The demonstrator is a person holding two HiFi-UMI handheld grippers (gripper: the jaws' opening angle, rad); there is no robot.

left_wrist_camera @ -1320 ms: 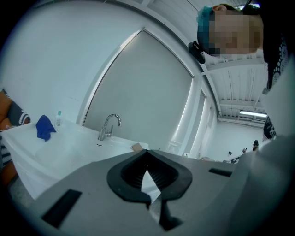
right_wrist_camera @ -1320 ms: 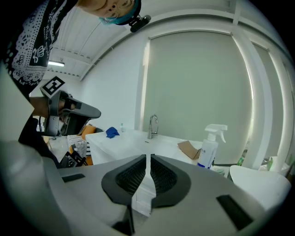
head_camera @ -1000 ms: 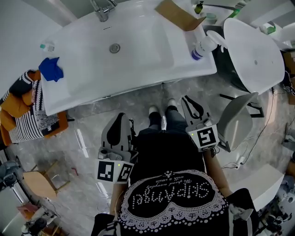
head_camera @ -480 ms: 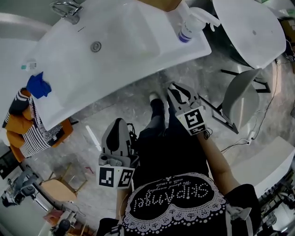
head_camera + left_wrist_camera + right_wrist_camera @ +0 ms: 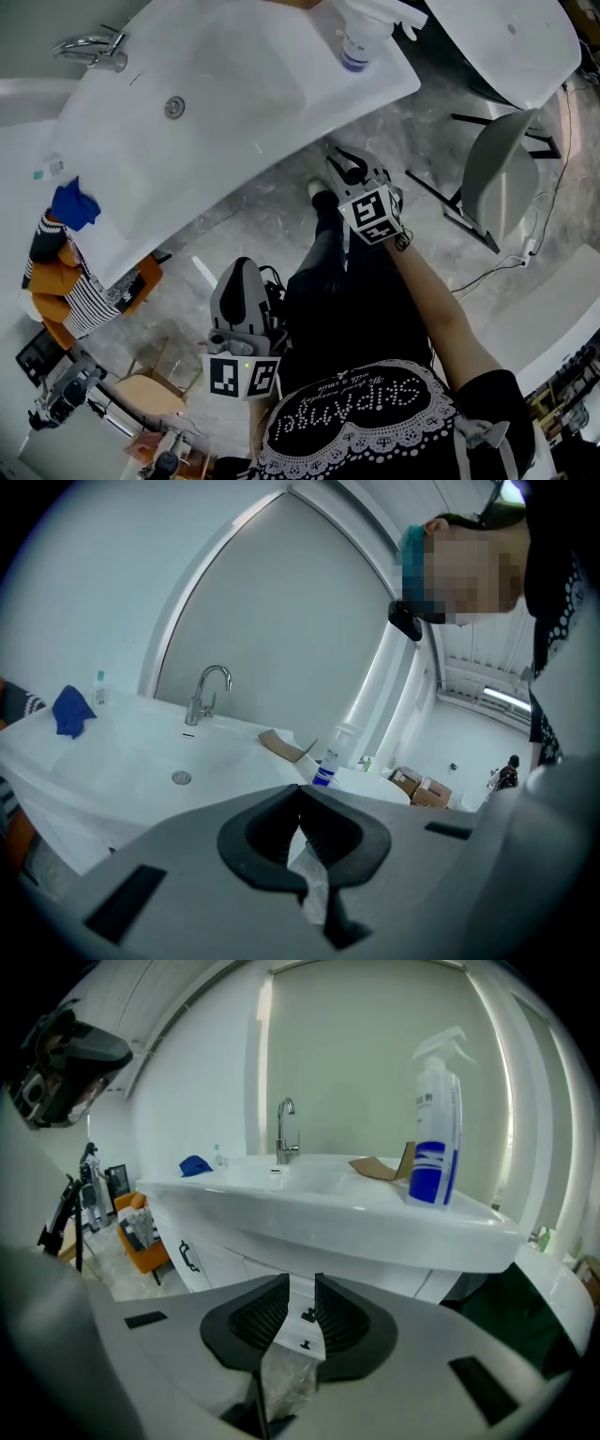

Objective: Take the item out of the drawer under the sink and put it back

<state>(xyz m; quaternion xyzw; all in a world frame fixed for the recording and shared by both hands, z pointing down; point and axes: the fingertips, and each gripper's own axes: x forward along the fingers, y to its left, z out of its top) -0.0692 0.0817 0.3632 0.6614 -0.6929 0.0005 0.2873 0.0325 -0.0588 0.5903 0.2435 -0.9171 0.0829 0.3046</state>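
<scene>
Head view first: finds the left hand-held gripper (image 5: 242, 270) low beside the person's leg, above the marbled floor, jaws together and clamped on nothing, as confirmed in the left gripper view. Places the right hand-held gripper (image 5: 342, 167) further forward, pointed down toward the cabinet (image 5: 230, 1252) under the sink (image 5: 234, 94), jaws just now opening to a narrow gap, nothing between the pads.

Through that gap, in the right gripper view, catches a white drawer front (image 5: 302, 1299) with small dark handles, closed and not yet touched. Locates no item anywhere in view; judges it to lie inside the shut drawer.

Beyond, on the worktop rim: spray bottle (image 5: 433, 1138), cardboard piece (image 5: 382, 1167), faucet (image 5: 286, 1133), blue cloth (image 5: 73, 204).

Reads the task as barely begun: only the reach toward the cabinet in hand, with opening the drawer, lifting the item out, returning it and closing up all left to do.
</scene>
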